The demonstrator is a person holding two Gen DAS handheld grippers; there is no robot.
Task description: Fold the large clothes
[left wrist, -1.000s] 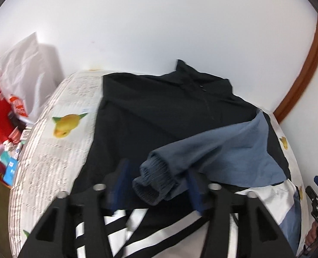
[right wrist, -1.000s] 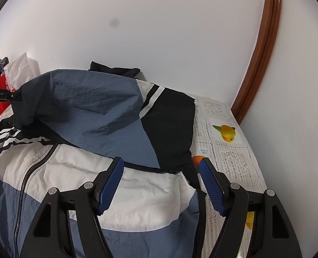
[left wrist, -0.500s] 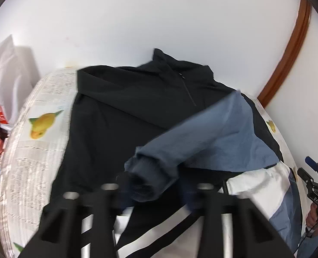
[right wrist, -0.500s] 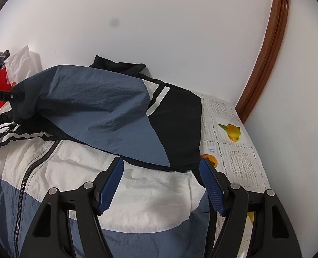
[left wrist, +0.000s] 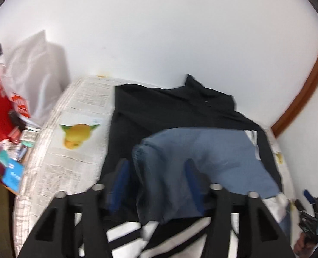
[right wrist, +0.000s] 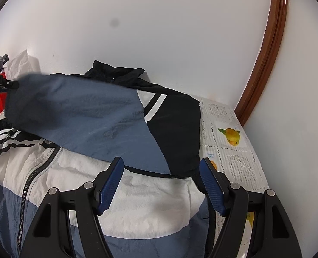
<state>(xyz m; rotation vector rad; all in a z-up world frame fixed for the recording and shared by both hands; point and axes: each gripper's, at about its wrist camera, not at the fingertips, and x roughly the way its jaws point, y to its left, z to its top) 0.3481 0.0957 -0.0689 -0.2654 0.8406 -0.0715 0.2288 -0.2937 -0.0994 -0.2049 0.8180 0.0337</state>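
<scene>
Folding the blue sleeve [left wrist: 202, 150] across the jacket [right wrist: 137, 193], the left claw [left wrist: 156, 178] has just reopened around its cuff, the right claw [right wrist: 161, 185] gapes empty, and smoothing likely comes next.

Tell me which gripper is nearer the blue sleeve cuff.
Left. The left gripper has the cuff between its jaws, which have just been opening. The right gripper hangs open over the jacket's white front, well away from the cuff.

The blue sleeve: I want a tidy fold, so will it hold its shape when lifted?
Probably not. The blue sleeve drapes and wrinkles, so likely floppy. Its thin, smooth-looking fabric may be light and slide on the jacket.
</scene>
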